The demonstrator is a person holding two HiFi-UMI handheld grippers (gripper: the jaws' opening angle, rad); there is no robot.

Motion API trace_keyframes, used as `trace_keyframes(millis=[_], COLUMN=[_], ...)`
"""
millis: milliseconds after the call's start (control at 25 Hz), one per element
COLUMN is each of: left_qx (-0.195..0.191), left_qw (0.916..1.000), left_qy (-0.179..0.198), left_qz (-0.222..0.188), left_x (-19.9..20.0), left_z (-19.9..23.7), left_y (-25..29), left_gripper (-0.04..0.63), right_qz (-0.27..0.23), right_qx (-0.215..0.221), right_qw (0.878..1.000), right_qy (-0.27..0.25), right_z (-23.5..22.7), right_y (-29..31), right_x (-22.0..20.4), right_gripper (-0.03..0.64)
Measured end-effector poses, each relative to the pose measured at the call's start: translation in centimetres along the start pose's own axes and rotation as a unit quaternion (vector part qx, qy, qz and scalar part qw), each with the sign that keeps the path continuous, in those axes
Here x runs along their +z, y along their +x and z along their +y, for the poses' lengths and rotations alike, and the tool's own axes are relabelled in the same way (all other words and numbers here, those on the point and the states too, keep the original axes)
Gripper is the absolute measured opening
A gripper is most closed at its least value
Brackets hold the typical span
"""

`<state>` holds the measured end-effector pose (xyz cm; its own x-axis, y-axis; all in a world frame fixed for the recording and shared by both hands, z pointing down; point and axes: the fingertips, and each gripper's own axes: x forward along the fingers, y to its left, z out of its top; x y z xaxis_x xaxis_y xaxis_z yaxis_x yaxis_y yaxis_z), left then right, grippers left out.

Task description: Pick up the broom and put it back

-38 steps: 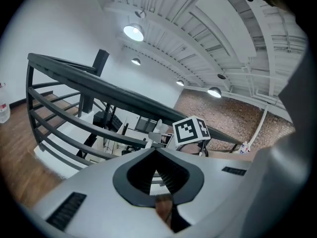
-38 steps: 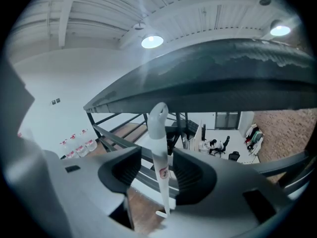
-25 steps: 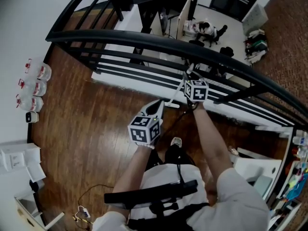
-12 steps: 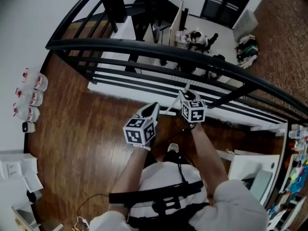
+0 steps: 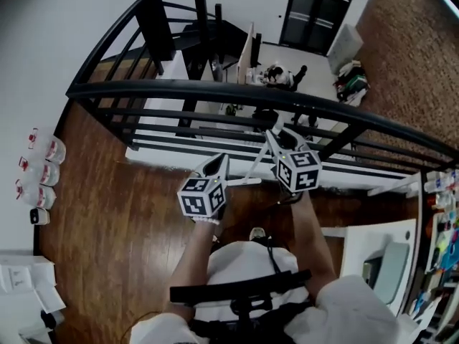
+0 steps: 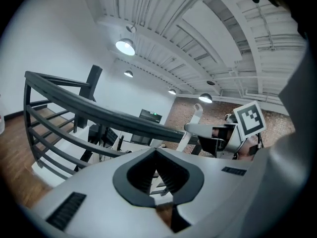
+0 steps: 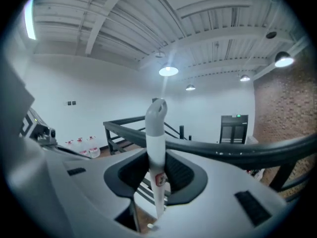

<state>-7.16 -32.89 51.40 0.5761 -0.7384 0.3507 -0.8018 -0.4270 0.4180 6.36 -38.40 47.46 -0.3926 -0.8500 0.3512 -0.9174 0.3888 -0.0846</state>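
Observation:
My right gripper [image 7: 157, 157] is shut on the broom's white handle [image 7: 156, 133], whose grey hooked top [image 7: 156, 109] stands up above the jaws. In the head view the handle [image 5: 259, 162] slants down and left from the right gripper [image 5: 274, 138], in front of the railing; the broom's head is hidden. In the left gripper view, the left gripper [image 6: 156, 151] has its jaws together at the tips with nothing between them. It hangs to the left of the handle in the head view [image 5: 219, 162]. That same left gripper view also shows the right gripper [image 6: 218, 133] and the handle [image 6: 190, 128].
A curved black railing [image 5: 215, 92] runs just beyond both grippers, with a lower floor of desks past it. Brown wooden floor [image 5: 107, 213] lies underfoot. Water bottles [image 5: 36, 170] stand along the left wall. A white unit [image 5: 380, 256] sits at the right.
Both grippers have risen, the right one far more, and it has lifted the broom handle up before the railing. The left gripper stays beside it, still holding nothing.

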Motion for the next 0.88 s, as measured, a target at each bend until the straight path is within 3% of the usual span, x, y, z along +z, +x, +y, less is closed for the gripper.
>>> trace_keyframes(millis=[160, 880], left_qx=[-0.009, 0.0], left_qw=[0.9998, 0.998], left_qy=[0.009, 0.025], left_qz=[-0.014, -0.058], left_x=[1.1, 5.7], left_z=[-0.6, -0.1], left_y=[-0.6, -2.9], left_gripper=[-0.012, -0.012], right_qz=[-0.027, -0.031], right_qx=[-0.001, 0.017], right_qw=[1.0, 0.999], right_qy=[-0.005, 0.008], right_z=[1.3, 3.4], right_y=[-1.7, -2.5], right_x=[2.3, 2.5], right_gripper=[0.129, 0.129])
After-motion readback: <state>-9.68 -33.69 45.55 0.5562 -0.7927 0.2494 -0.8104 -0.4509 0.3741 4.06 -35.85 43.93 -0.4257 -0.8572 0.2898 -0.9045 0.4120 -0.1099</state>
